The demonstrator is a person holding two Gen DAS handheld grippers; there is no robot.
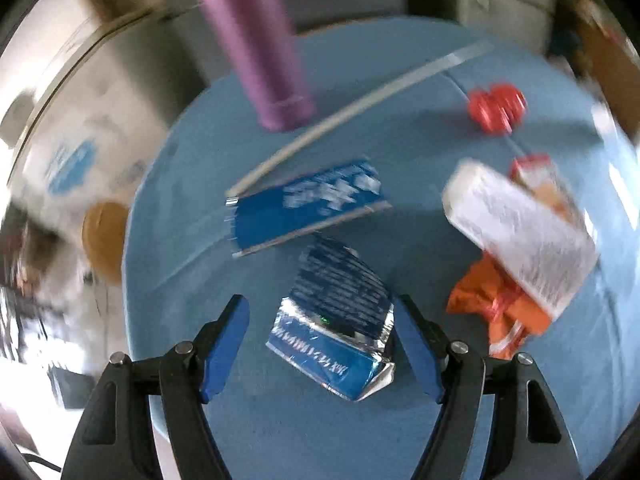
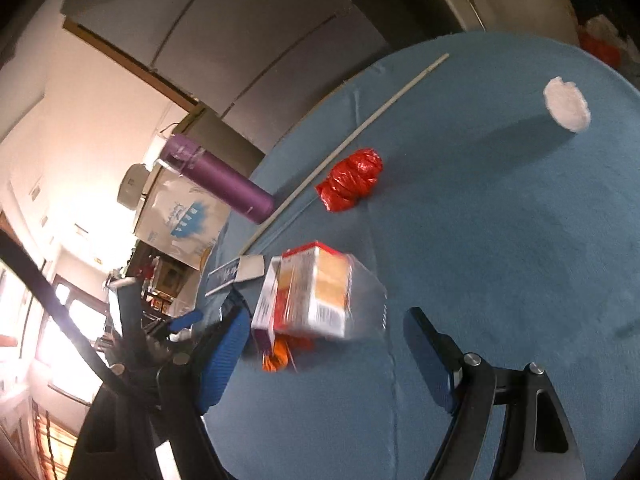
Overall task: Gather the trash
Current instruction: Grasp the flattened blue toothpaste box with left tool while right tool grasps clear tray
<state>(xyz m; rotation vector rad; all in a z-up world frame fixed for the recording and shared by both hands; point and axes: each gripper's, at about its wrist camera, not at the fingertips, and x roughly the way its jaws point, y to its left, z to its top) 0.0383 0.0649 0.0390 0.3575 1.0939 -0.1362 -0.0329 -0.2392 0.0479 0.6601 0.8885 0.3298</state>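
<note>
Trash lies on a blue cloth table (image 1: 420,80). In the left wrist view my open left gripper (image 1: 320,316) straddles a crumpled blue foil wrapper (image 1: 336,324). A flat blue wrapper (image 1: 304,204) lies beyond it. A small carton (image 1: 520,232) lies on an orange wrapper (image 1: 492,300) at right, with a red crumpled bag (image 1: 496,108) farther back. In the right wrist view my open right gripper (image 2: 324,328) is just behind the carton (image 2: 316,292), jaws wide. The orange wrapper (image 2: 276,356) peeks out under the carton. The red bag (image 2: 352,180) and a white paper ball (image 2: 566,104) lie beyond.
A purple bottle (image 1: 256,40) stands at the table's far edge, also in the right wrist view (image 2: 220,180). A long white stick (image 1: 352,116) lies across the cloth. A cardboard box (image 2: 184,220) and cabinets (image 2: 248,32) stand past the table.
</note>
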